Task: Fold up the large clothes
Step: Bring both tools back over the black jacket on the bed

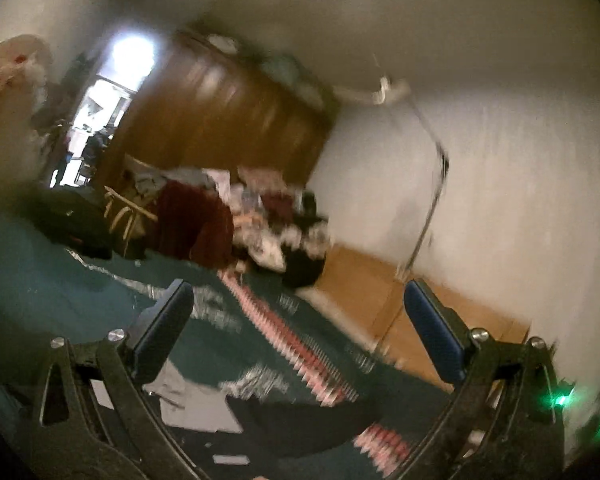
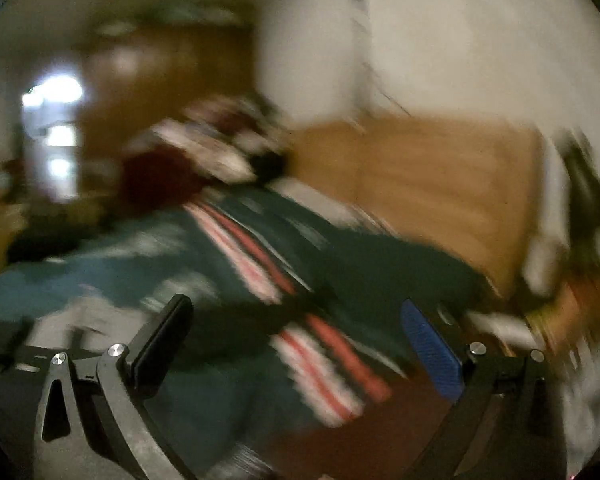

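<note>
A dark garment (image 1: 300,424) lies on a teal bedspread with a red-and-white stripe (image 1: 292,336), just below my left gripper (image 1: 296,300), which is open and empty above it. In the blurred right wrist view the same dark garment (image 2: 252,320) crosses the striped bedspread (image 2: 320,360) between the fingers of my right gripper (image 2: 296,320), which is open and holds nothing. A heap of other clothes (image 1: 260,216) lies at the far end of the bed; it also shows in the right wrist view (image 2: 220,148).
A wooden headboard (image 1: 400,312) runs along the white wall on the right. A brown wardrobe (image 1: 220,112) and a bright doorway (image 1: 100,120) stand at the back. A chair (image 1: 128,208) and a dark bag (image 1: 72,216) are at the left. Both views are motion-blurred.
</note>
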### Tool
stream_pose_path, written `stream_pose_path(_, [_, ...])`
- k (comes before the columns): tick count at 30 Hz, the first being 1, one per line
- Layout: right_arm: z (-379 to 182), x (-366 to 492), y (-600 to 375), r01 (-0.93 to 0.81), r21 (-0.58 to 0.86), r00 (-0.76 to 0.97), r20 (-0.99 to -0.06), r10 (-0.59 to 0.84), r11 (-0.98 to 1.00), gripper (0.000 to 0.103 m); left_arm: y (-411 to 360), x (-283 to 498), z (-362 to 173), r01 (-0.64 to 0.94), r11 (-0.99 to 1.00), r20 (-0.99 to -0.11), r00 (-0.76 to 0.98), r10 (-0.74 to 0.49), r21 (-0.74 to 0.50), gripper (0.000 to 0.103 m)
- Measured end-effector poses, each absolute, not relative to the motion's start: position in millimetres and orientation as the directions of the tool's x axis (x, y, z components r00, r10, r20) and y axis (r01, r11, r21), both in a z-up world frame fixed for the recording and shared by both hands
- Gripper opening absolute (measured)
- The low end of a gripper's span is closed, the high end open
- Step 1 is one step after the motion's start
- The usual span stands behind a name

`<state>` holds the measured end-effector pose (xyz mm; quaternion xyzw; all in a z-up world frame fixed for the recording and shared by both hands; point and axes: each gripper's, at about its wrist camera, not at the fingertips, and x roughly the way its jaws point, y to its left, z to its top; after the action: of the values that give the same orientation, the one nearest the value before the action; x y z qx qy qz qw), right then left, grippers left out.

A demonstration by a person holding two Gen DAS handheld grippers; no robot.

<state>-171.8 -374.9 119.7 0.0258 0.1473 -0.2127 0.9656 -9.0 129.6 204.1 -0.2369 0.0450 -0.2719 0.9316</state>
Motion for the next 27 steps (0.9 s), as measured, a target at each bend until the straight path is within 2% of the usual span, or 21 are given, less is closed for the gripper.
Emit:
stream_pose_path(2, [159.0,-168.3,-324.7,0.329,-0.044,0.930,-0.160,-0.332,0.943,0.103,148.3,-22.8,222.2,0.501,0.740,0.077,0.847,-0.526,-0.449,0.103])
stream_pose_path(5, [181.6,-173.4,-269.4,0.235,-0.109,0.972,0.027,-0.233,0.966,0.103,172.8,-52.7,235.1,0.484,0.787,0.124,0.871,-0.475,-0.383,0.103])
stream_pose_path(6, [179.2,-163.5,-249.8,0.181,-0.156,0.983,0.014,-0.182,0.971,0.103,177.5,-61.6,235.5,0.478,0.801,0.136,0.877,-0.462,-0.361,0.103])
stream_pose_path(7, [174.4,-146.3,-236.9,0.140,-0.178,0.984,-0.084,-0.157,0.974,0.103,187.8,-70.2,238.6,0.462,0.821,0.147,0.886,-0.439,-0.335,0.103])
stream_pose_path(9, [164.1,-130.2,-224.0,0.052,-0.120,0.976,-0.203,-0.076,0.991,0.103,201.7,-80.4,243.5,0.432,0.845,0.162,0.902,-0.400,-0.316,0.103])
stream_pose_path(10, [162.1,-127.1,-219.7,0.034,-0.099,0.975,-0.213,-0.055,0.994,0.103,212.5,-84.5,247.3,0.421,0.846,0.164,0.907,-0.388,-0.327,0.103])
stream_pose_path(14, [159.5,-125.5,-202.4,0.018,-0.107,0.989,-0.147,-0.034,0.994,0.103,236.7,-80.5,251.0,0.413,0.801,0.155,0.910,-0.385,-0.433,0.103])
stream_pose_path(16, [131.5,-103.4,-188.5,-0.086,-0.062,0.974,-0.214,0.071,0.994,0.103,234.4,-77.8,244.0,0.425,0.783,0.149,0.903,-0.403,-0.455,0.103])
stream_pose_path(19, [43.9,-52.0,-165.5,-0.190,0.106,0.917,-0.335,0.215,0.976,0.103,220.5,-68.3,239.2,0.418,0.790,0.099,0.902,-0.420,-0.449,0.103])
stream_pose_path(21, [-25.4,-29.1,-137.9,-0.192,0.126,0.880,-0.417,0.228,0.973,0.103,225.4,-71.0,240.4,0.420,0.787,0.093,0.900,-0.427,-0.453,0.103])
stream_pose_path(24, [-102.3,-30.5,-104.0,-0.182,0.080,0.857,-0.476,0.198,0.980,0.103,234.4,-75.5,242.9,0.412,0.790,0.096,0.904,-0.417,-0.453,0.103])
stream_pose_path(27, [-163.1,-42.2,-83.4,-0.221,0.116,0.774,-0.583,0.247,0.968,0.103,244.1,-80.2,244.2,0.388,0.810,0.096,0.917,-0.387,-0.441,0.103])
